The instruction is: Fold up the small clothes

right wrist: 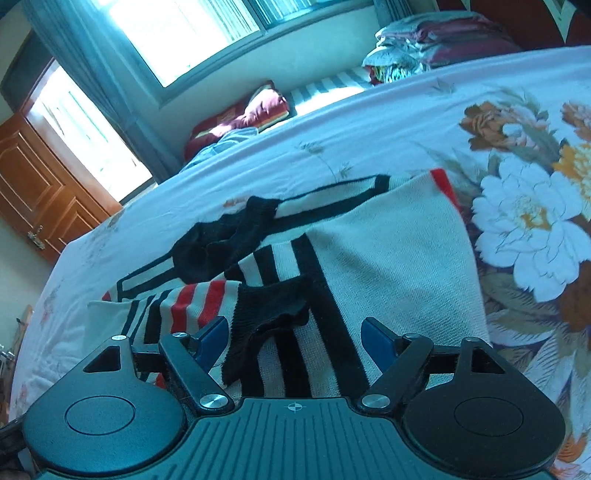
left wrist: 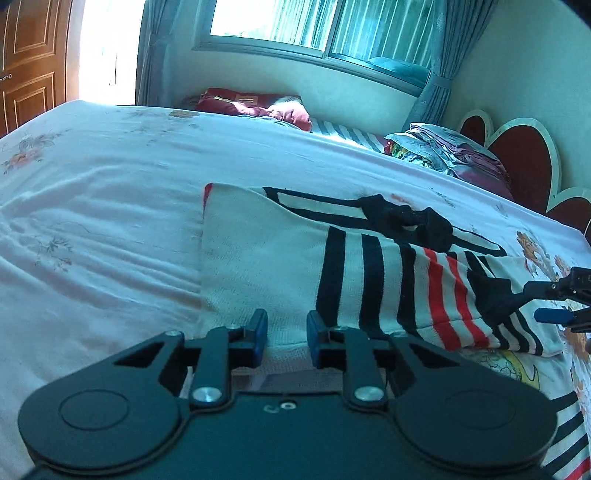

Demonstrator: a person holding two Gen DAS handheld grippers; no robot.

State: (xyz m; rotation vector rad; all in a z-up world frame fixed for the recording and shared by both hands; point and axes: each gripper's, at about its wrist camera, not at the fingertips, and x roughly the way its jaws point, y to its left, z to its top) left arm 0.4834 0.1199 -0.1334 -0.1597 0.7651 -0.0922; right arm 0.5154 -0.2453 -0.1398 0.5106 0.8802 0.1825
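Note:
A small white knit sweater point(left wrist: 258, 251) with black and red stripes lies partly folded on the flowered bedsheet point(left wrist: 96, 206). Its striped sleeve point(left wrist: 439, 295) is laid across the body and ends in a black cuff. My left gripper point(left wrist: 286, 334) hovers over the sweater's near white edge, its blue pads a narrow gap apart and pressing on nothing. In the right wrist view the same sweater point(right wrist: 399, 258) fills the middle. My right gripper point(right wrist: 295, 341) stands wide open with the black cuff point(right wrist: 269, 317) lying loose between its fingers. The right gripper point(left wrist: 554, 302) also shows at the left view's right edge.
A stack of folded cloth point(left wrist: 443, 151) lies by the heart-shaped headboard point(left wrist: 524, 158). A dark red pillow point(left wrist: 255, 107) sits beyond the bed under the window point(left wrist: 314, 26). A wooden door point(left wrist: 29, 62) stands at far left. Bare sheet stretches left of the sweater.

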